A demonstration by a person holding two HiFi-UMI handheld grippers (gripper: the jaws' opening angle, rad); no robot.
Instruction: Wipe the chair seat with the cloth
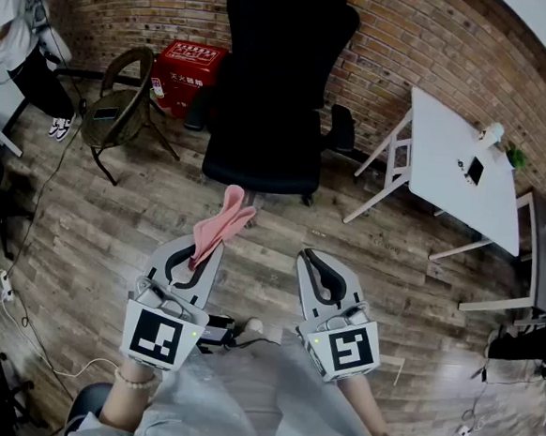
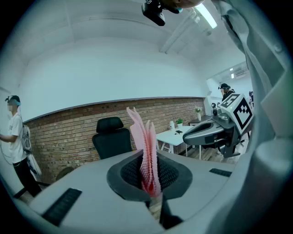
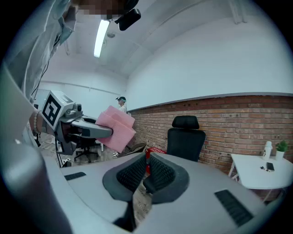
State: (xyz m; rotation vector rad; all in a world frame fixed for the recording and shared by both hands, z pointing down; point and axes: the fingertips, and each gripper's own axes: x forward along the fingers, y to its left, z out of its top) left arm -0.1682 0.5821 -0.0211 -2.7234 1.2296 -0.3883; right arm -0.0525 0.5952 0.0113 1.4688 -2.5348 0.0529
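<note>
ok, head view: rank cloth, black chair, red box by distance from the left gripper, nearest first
1. Pink cloth: clamped in the left gripper.
2. Black chair: straight ahead, beyond the cloth.
3. Red box: ahead-left, at the brick wall.

A brick wall (image 1: 437, 47) ran ahead of me, with plain white wall (image 2: 114, 73) above it. Under me lay a wood floor (image 1: 94, 217), with cables (image 1: 27, 231) trailing at my left. 1 white table (image 1: 448, 142) stood at my right, holding a phone (image 1: 475, 170) and a plant (image 1: 515, 156). A red box (image 1: 186, 69) and a brown chair (image 1: 117, 106) sat left. 1 strip light (image 3: 101, 36) glowed overhead.
</note>
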